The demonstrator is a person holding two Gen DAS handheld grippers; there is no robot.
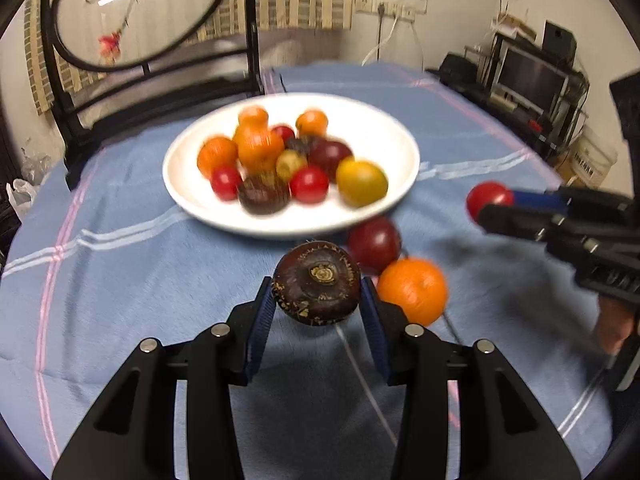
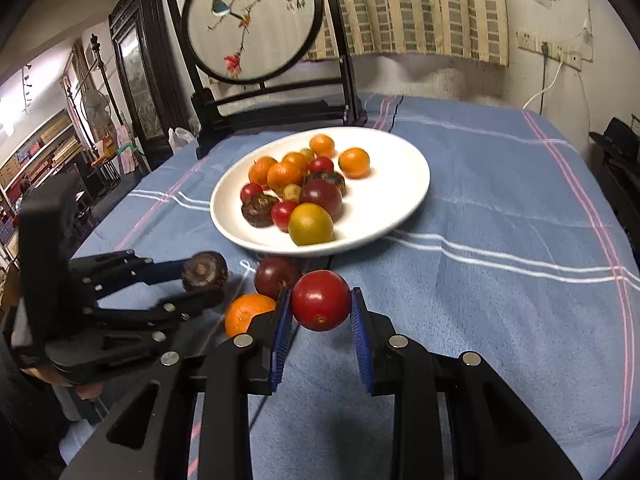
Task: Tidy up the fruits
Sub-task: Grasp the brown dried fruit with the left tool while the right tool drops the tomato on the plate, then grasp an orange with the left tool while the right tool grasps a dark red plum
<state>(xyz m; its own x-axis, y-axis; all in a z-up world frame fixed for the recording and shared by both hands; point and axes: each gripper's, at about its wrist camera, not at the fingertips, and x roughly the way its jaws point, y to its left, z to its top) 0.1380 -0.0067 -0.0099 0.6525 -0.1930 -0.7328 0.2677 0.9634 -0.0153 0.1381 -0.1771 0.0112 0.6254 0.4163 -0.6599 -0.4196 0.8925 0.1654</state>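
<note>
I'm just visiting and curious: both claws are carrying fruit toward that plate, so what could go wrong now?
1. The white plate already holds a crowded pile; a dropped water chestnut or red tomato might knock pieces rolling.
2. Both round fruits are pinched only at their sides, so they might slip.
3. The left gripper and right gripper are near each other and may bump.

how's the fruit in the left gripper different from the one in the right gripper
The left gripper holds a dark brown water chestnut; the right gripper holds a red tomato. The water chestnut is flattened, rough and flaky, with a pale central scar; the red tomato is round, smooth and glossy. Both are pinched between blue-padded jaws, lifted off the blue cloth near the white plate.
</note>
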